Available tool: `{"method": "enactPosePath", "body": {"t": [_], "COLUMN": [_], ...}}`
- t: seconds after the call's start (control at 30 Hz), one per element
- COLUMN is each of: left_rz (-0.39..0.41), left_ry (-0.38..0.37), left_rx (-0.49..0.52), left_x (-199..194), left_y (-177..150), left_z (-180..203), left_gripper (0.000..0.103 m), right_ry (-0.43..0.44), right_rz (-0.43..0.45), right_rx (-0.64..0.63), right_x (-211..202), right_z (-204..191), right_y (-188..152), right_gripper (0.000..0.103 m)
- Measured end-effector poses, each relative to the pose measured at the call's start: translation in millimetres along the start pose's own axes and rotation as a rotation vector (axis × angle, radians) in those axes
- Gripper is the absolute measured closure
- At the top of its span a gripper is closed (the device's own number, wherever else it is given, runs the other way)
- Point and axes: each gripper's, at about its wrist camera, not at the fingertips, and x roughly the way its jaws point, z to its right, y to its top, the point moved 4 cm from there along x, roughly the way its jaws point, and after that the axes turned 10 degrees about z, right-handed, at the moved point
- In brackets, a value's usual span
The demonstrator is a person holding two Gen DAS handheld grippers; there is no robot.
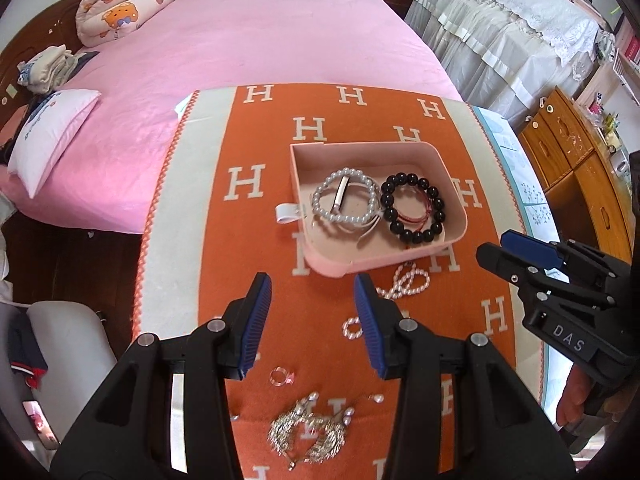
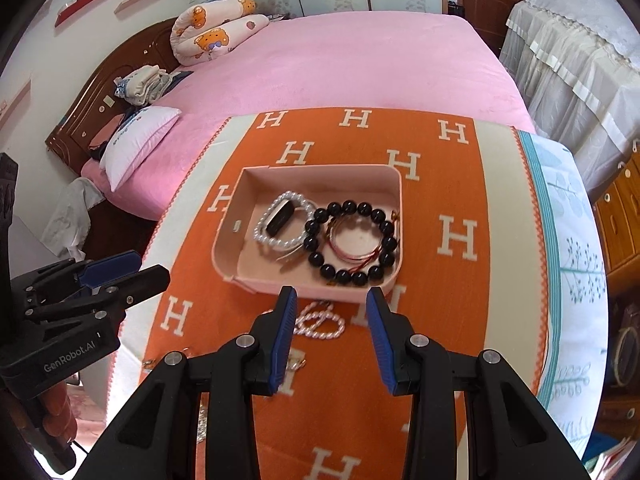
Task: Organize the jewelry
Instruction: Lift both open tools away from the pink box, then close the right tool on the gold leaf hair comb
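A pink tray [image 1: 360, 145] [image 2: 320, 168] sits on the orange cloth [image 1: 256, 240] [image 2: 432, 300]. It holds a white pearl bracelet [image 1: 320, 205] [image 2: 264, 237] with a dark bar across it, and a black bead bracelet [image 1: 400, 179] [image 2: 348, 206]. Just in front of the tray lies a twisted pearl string [image 1: 404, 280] [image 2: 320, 325]. Nearer lie a small bead loop [image 1: 352, 326], a clear pink ring [image 1: 280, 376] and silver rhinestone pieces [image 1: 308, 436]. My left gripper [image 1: 312, 280] [image 2: 150, 264] hovers open and empty above the cloth. My right gripper [image 2: 331, 292] [image 1: 494, 245] is open and empty near the tray's front edge.
A pink bed [image 1: 260, 40] with pillows lies beyond the cloth-covered table. A lace-covered piece of furniture [image 1: 500, 20] and a wooden cabinet [image 1: 580, 168] stand to the right. A grey chair [image 1: 68, 340] stands at the left. A small pearl stud [image 1: 378, 399] lies near the silver pieces.
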Motion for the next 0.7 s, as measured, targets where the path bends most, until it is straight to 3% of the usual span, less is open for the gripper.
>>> {"method": "enactPosePath", "body": {"t": [0.33, 0.7], "left_rz": [0.039, 0.022], "left_ry": [-0.01, -0.026], "left_rx": [-0.043, -0.032], "left_x": [-47, -65], "left_y": [-21, -59], "left_z": [-29, -38], "left_gripper": [0.063, 0.063], "right_ry": [-0.003, 0.021], "right_rz": [0.014, -0.018], "right_rx": [0.032, 0.044], "right_x": [-36, -57], "right_z": [-13, -33], "right_y": [-29, -73], "right_gripper": [0.067, 0.067]}}
